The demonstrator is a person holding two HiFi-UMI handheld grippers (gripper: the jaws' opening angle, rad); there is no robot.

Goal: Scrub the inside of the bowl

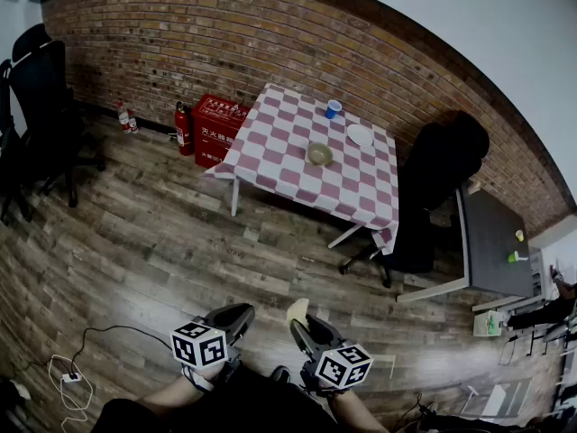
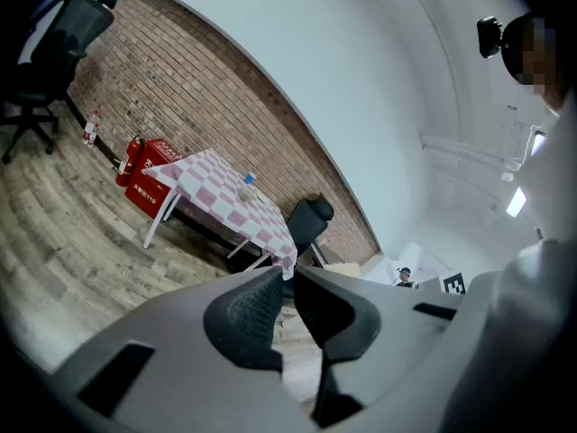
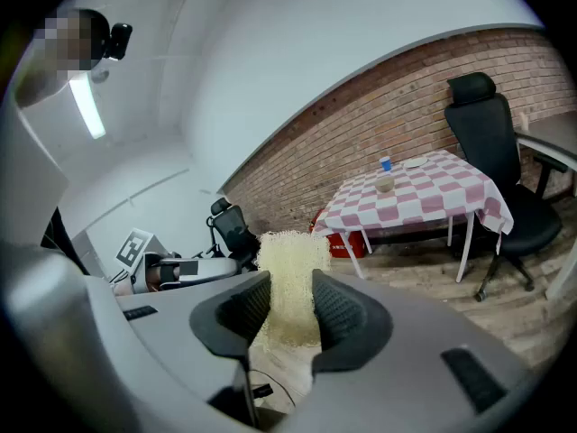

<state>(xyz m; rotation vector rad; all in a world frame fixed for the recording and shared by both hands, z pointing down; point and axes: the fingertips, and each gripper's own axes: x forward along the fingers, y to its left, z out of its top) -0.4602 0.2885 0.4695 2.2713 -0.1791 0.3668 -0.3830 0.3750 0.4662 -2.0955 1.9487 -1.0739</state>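
A greenish bowl (image 1: 319, 154) stands on the red-and-white checked table (image 1: 288, 165) far across the room; it shows small in the left gripper view as the bowl (image 2: 246, 192) and in the right gripper view as the bowl (image 3: 386, 184). My right gripper (image 1: 299, 326) is shut on a pale yellow sponge (image 3: 288, 287), which sticks up between its jaws as the sponge (image 1: 297, 310). My left gripper (image 1: 242, 316) is held low beside it, shut with nothing between its jaws. Both grippers are several steps from the table.
On the table stand a blue cup (image 1: 333, 108) and a white plate (image 1: 360, 135). A red box (image 1: 216, 129) and a fire extinguisher (image 1: 181, 126) sit left of the table. Black office chairs (image 1: 433, 197) and a grey desk (image 1: 491, 242) stand to the right. Cables (image 1: 77, 373) lie on the wood floor.
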